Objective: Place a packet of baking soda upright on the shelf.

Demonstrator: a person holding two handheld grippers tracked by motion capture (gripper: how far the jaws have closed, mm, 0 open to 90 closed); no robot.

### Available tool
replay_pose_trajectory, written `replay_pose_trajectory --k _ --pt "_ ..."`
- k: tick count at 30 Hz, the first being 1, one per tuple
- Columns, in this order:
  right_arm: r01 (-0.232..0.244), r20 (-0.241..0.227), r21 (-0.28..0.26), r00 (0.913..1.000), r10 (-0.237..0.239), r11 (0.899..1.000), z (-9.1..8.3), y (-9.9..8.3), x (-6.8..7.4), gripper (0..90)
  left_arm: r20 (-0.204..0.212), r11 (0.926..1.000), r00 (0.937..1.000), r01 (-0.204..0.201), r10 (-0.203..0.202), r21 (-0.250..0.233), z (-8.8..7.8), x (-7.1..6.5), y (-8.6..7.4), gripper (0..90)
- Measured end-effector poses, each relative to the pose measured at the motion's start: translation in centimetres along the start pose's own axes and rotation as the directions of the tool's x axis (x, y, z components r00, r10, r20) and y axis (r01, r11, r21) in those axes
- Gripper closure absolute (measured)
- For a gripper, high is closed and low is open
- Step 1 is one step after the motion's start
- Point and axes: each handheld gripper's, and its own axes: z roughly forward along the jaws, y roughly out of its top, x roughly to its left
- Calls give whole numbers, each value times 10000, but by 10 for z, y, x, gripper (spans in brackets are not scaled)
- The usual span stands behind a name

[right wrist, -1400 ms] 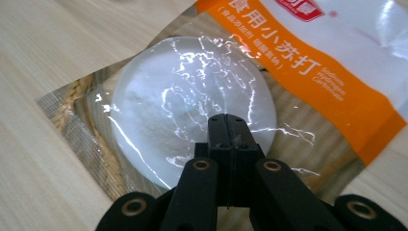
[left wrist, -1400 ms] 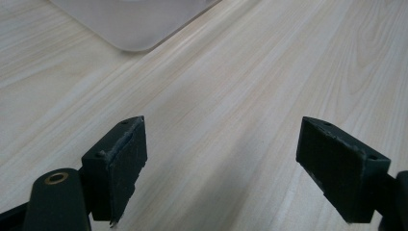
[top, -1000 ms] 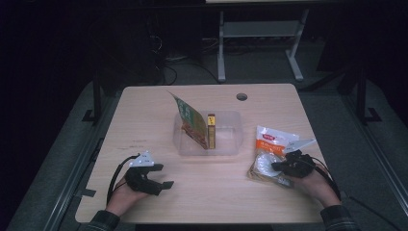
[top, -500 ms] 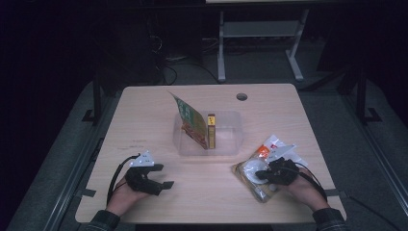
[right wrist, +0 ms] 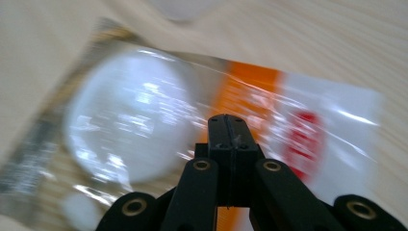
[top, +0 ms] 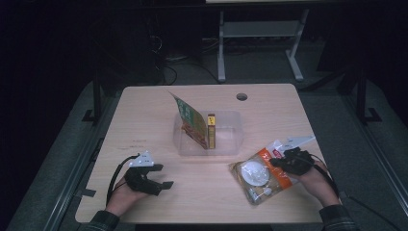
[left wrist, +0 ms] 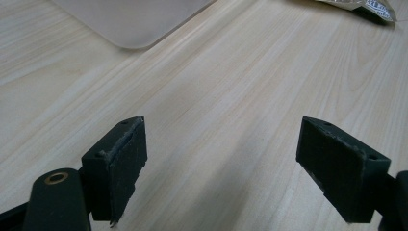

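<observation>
Snack packet [top: 262,177] lies flat on counter [top: 144,120], front right, just short of clear tub [top: 231,137]. Long axis runs diagonally: orange-and-white end points far-right, clear end near-left. Right claw [top: 275,162] pinched tight on packet's orange band, jaws together. Left claw [top: 163,176] rests front left, jaws wide, holding nothing. Two upright packs stand in tub.

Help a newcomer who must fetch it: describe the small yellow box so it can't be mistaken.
On the wooden table, find the clear plastic tub at its centre. Inside it, the small yellow box stands upright beside a larger leaning green and red packet. It is the narrow yellow item; the see-through orange and white bag lies flat outside the tub.
</observation>
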Motion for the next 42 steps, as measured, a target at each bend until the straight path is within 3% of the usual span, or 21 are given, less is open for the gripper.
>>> replay_pose_trajectory --k 3,7,15,29,32,36,42 --pt "-618 661 -64 9959 621 9981 -9 -10 -19 900 18 10000 10000 61 -61 33 0 -1 0 175" --pt "-1293 1307 -101 9829 1295 9916 -15 -22 -40 900 17 10000 10000 -11 11 61 1 0 0 175" --pt "-1999 1762 217 9652 1931 9796 -14 -33 -55 900 34 9999 9999 100 -100 52 1 -1 0 176" --pt "-2140 1441 419 9679 2061 9759 -11 -34 -55 900 17 10000 10000 6 -6 69 1 0 0 175" --pt "-1870 1443 413 9731 1793 9815 -10 -33 -54 900 10 10000 10000 11 -11 84 1 0 0 175" --pt "-1939 1381 422 9727 1865 9801 -10 -31 -51 900 13 10000 10000 -3 2 63 1 0 0 176" --pt "-1500 1098 566 9836 1432 9871 -5 -23 -40 900 15 10000 10000 1 -1 62 1 -1 0 175"
